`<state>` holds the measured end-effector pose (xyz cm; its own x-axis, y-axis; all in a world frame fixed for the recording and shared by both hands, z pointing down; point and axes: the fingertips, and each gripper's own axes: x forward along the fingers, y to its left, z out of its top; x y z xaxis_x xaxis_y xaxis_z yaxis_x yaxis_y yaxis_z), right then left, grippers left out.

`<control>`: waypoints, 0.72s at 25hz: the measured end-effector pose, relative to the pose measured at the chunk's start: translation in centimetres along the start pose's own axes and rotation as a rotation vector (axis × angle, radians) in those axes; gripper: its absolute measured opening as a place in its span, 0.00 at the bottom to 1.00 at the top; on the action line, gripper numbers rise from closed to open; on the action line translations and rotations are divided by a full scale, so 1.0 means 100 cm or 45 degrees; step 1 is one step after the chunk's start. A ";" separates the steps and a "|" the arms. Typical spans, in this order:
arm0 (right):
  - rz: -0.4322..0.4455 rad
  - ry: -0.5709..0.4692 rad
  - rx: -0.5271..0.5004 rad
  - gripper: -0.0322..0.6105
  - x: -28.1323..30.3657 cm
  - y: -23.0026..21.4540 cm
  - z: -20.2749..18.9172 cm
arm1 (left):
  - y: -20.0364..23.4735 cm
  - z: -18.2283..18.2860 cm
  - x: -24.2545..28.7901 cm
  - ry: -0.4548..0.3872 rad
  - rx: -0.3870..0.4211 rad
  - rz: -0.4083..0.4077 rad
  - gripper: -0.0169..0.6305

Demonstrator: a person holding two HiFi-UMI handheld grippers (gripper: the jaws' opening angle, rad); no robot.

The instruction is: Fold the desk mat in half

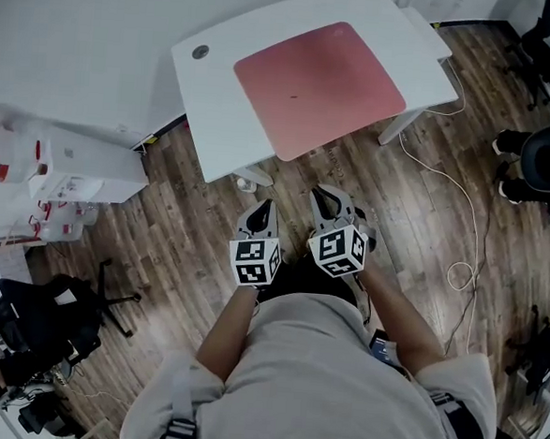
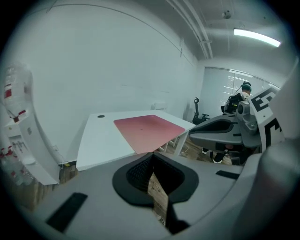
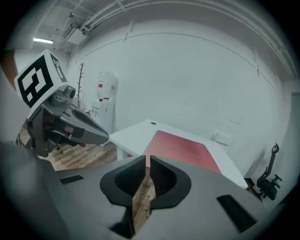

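Left gripper (image 1: 261, 211) and right gripper (image 1: 332, 205), side by side above the wooden floor (image 1: 180, 240), each with its jaws closed together on nothing. Beyond them stands a white desk (image 1: 212, 116). The pink desk mat (image 1: 319, 84) lies on it flat, unfolded and smooth, its near corner reaching the desk's front edge.
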<state>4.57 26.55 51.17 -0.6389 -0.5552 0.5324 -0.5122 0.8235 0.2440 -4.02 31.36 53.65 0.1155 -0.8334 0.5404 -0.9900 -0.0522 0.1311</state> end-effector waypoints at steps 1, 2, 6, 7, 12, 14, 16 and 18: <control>0.013 0.007 -0.020 0.12 0.004 0.000 -0.004 | 0.001 -0.004 0.004 0.016 -0.015 0.013 0.04; 0.025 0.012 -0.039 0.12 0.008 0.000 -0.008 | 0.002 -0.009 0.007 0.033 -0.028 0.025 0.04; 0.050 0.019 -0.088 0.12 0.028 0.001 -0.013 | 0.009 -0.014 0.017 0.077 -0.029 0.042 0.04; 0.048 0.019 -0.102 0.12 0.033 0.002 -0.013 | 0.011 -0.014 0.019 0.085 -0.024 0.041 0.04; 0.048 0.024 -0.169 0.12 0.054 0.006 -0.021 | 0.016 -0.016 0.031 0.134 -0.039 0.031 0.04; 0.050 0.031 -0.179 0.12 0.060 0.008 -0.024 | 0.019 -0.017 0.033 0.152 -0.042 0.035 0.04; 0.051 0.041 -0.193 0.12 0.068 0.009 -0.027 | 0.023 -0.018 0.034 0.167 -0.041 0.041 0.04; 0.049 0.047 -0.229 0.12 0.078 0.009 -0.030 | 0.027 -0.019 0.037 0.177 -0.035 0.047 0.04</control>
<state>0.81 23.32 57.99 -0.6329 -0.5208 0.5729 -0.3747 0.8536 0.3619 -6.12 29.24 57.60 0.0913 -0.7501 0.6550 -0.9914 -0.0064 0.1309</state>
